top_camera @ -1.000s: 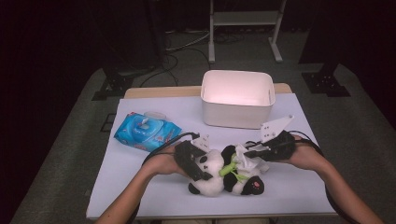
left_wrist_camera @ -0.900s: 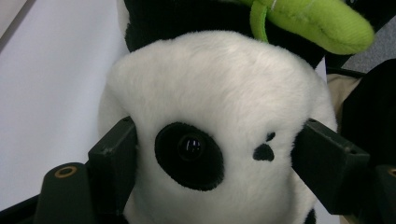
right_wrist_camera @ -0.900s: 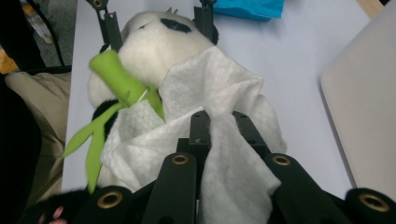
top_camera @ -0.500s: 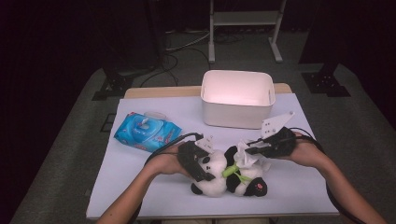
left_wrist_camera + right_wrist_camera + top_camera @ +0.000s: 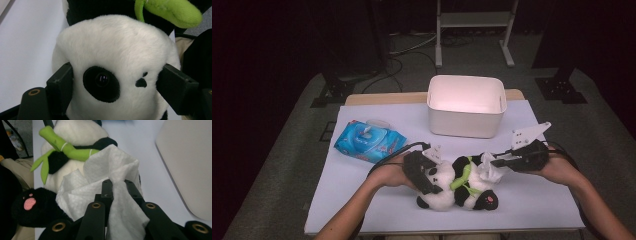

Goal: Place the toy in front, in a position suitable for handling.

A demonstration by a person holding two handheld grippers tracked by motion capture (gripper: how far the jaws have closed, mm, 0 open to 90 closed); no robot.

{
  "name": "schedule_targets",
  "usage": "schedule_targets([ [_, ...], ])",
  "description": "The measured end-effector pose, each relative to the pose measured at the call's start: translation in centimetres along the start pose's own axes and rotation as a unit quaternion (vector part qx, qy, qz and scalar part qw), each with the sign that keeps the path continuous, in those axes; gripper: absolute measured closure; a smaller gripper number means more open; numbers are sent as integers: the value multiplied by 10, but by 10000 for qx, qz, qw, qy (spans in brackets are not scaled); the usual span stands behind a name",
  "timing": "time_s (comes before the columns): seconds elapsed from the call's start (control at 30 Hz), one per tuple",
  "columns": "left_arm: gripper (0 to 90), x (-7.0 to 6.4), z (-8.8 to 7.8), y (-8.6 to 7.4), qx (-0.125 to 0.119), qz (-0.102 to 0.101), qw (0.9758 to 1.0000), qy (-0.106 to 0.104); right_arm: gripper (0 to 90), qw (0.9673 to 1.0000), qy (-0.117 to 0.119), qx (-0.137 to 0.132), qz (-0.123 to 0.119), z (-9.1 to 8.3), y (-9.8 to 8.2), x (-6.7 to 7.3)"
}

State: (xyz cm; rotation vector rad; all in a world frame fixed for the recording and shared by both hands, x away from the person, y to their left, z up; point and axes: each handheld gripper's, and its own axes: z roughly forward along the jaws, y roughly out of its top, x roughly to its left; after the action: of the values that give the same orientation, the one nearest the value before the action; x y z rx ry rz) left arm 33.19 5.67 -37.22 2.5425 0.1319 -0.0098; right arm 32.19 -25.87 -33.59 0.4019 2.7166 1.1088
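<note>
**Wipe shifts along the panda while the head stays clamped**

While the left gripper [image 5: 426, 172] stays where it was a second ago, its jaws set wide and pressing on either side of the plush panda's [image 5: 459, 185] white head, the right gripper [image 5: 507, 161] has slid a little across the table. Seen from the left gripper view, one pad sits by the black eye patch and the other past the nose, both sunk slightly into the fur of the panda [image 5: 117, 75]. Seen from the right gripper view, the jaws are pinched together on a crumpled white wipe [image 5: 110, 187], which drapes over the panda's white belly just below the green bamboo stalk [image 5: 72, 148].

Compared with the earlier high view, the wipe [image 5: 488, 167] now lies closer to the toy's upper side, at about 1 o'clock from the panda's middle, and the right hand [image 5: 557, 170] has drawn in with it. The panda itself has barely moved: it lies on its back near the front edge of the white table [image 5: 362, 200], head toward 9 o'clock, feet toward 4 o'clock.

At 12 o'clock from the toy stands the white bin [image 5: 466, 106], well apart from it. The blue wipes pack [image 5: 369, 141] rests at 10 o'clock, unchanged.
</note>
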Motion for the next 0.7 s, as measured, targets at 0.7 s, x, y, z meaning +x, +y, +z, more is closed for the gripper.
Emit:
schedule_targets([
  [0.7,205,-2,2,2,3,6,10000,51,796,9976,444,229,-476,52,49,5],
])
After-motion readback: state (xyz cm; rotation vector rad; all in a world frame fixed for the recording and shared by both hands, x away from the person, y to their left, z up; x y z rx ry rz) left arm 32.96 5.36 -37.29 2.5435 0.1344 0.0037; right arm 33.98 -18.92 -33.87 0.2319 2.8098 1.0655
